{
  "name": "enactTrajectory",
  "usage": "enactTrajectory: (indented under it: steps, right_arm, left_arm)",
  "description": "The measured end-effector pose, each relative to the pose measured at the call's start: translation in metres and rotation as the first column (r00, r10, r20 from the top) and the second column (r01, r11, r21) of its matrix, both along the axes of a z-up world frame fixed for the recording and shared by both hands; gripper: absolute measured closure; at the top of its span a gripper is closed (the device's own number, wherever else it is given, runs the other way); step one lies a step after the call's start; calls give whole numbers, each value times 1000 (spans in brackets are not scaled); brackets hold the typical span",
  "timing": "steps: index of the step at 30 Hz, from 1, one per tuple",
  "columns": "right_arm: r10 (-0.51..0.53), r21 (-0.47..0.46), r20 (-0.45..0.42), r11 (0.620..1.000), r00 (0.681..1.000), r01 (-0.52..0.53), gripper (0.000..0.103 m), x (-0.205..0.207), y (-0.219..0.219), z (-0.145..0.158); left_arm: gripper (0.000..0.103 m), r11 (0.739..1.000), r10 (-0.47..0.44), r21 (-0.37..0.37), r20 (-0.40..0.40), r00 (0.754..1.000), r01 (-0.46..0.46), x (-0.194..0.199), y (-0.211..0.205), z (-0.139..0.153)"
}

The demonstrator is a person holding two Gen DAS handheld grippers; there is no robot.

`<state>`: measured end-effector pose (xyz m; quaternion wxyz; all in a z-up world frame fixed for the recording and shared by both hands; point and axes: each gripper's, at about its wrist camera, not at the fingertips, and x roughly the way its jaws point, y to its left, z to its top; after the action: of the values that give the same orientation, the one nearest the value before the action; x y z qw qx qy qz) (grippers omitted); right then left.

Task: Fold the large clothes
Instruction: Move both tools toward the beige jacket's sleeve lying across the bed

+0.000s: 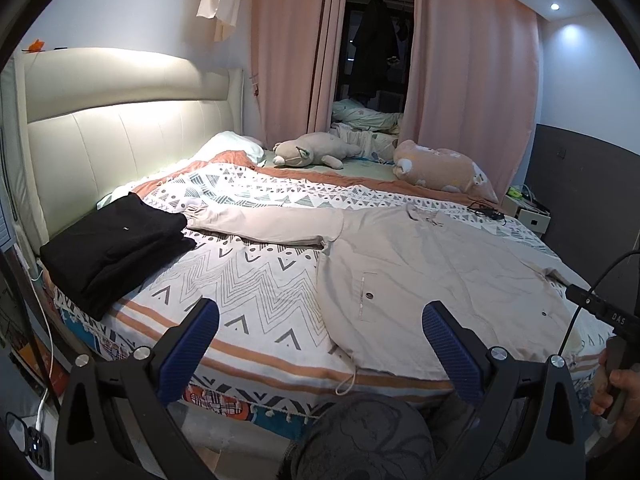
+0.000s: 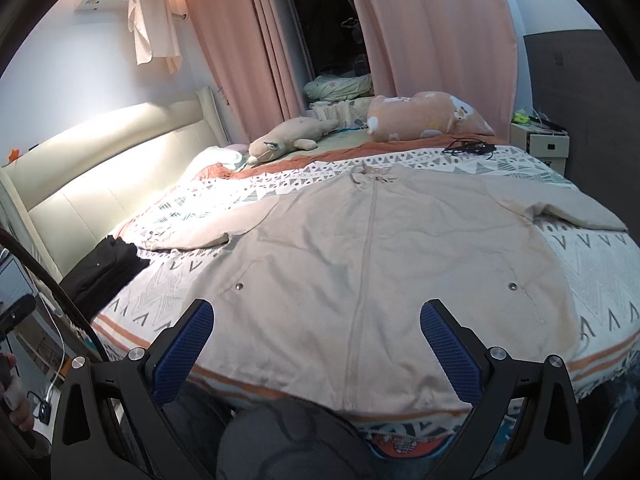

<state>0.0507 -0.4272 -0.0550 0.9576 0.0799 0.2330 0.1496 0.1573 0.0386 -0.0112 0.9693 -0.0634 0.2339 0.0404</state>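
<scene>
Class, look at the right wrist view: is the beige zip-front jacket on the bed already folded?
No. The beige zip-front jacket lies spread flat on the patterned bedspread, front up, with both sleeves stretched out to the sides.

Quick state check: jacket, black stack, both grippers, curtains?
Beige zip-front jacket: spread flat on the bed, front up, zipped, sleeves out, unfolded.
Black folded clothes: stacked near the headboard.
Left gripper: jaws open, empty, above the bed edge.
Right gripper: jaws open, empty, over the jacket hem.
Pink curtains: parted.

Dim room, headboard [image 1: 120,120] glare (heavy fisheye edge warping).
</scene>
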Motion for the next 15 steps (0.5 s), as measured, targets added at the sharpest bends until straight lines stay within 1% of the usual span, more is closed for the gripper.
enactTrajectory:
  steps: [5,10,12,15]
  right_arm:
    - [12,16,-20,1000,1000,-12,0,37,18,2]
    - [29,32,-45,999,999,-27,0,85,41,4]
    - [26,16,-45,1000,999,-25,0,102,52,5]
    - [50,20,-47,999,998,-49,0,132,74,6]
  left_arm:
    - [0,1000,8,3,-33,999,-8,33,12,-2]
    - [0,1000,19,2,-60,998,-19,64,28,-9]
    - [0,1000,25,-15,-71,997,-27,78,39,-13]
    - [0,998,42,-42,-89,995,-46,101,57,-20]
